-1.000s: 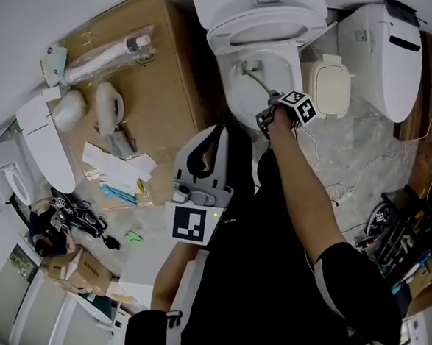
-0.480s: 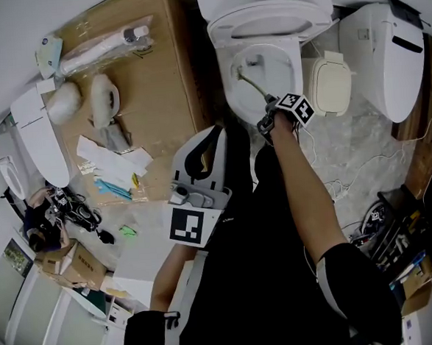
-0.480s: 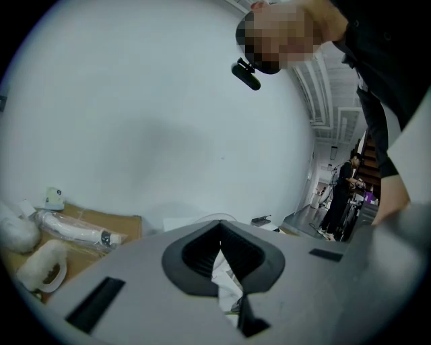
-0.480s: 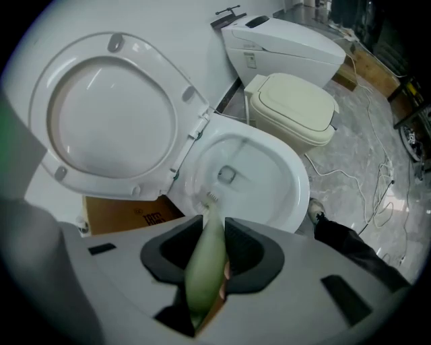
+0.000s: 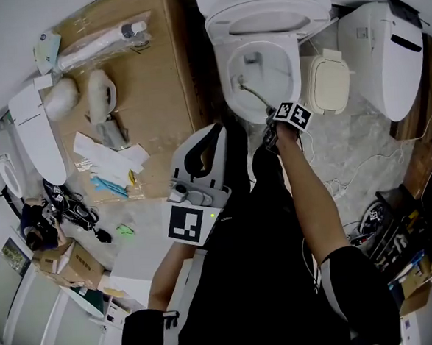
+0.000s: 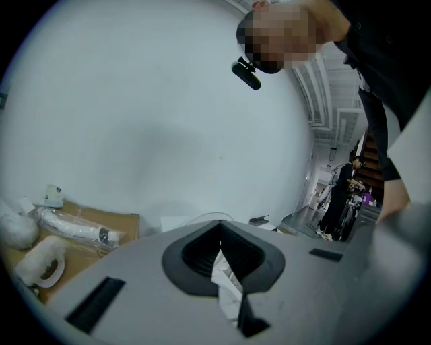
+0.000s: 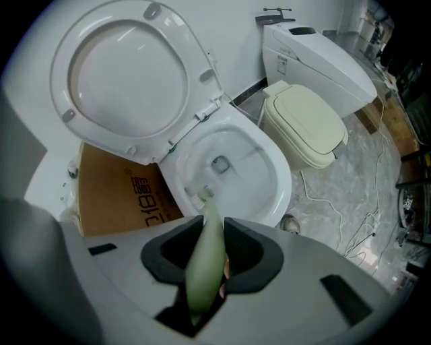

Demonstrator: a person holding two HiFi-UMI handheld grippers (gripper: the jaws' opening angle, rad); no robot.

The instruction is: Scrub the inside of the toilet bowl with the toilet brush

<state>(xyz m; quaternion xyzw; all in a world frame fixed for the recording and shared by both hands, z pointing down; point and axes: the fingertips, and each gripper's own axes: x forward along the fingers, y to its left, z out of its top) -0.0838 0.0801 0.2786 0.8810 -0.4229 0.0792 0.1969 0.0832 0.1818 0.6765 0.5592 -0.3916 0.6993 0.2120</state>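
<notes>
Drawn back a little toward the person, the right claw (image 5: pixel 274 118) clamps the green toilet brush (image 7: pixel 204 249), whose small head is half hidden by its handle inside the toilet bowl (image 7: pixel 276 192). The left claw (image 6: pixel 225 286) is narrow, empty.

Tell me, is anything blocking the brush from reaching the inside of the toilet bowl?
Nothing visible does. The seat is raised and the toilet bowl lies open. The toilet brush, clamped in the right gripper, has its head inside the rim, on the near side of the bowl.
</notes>
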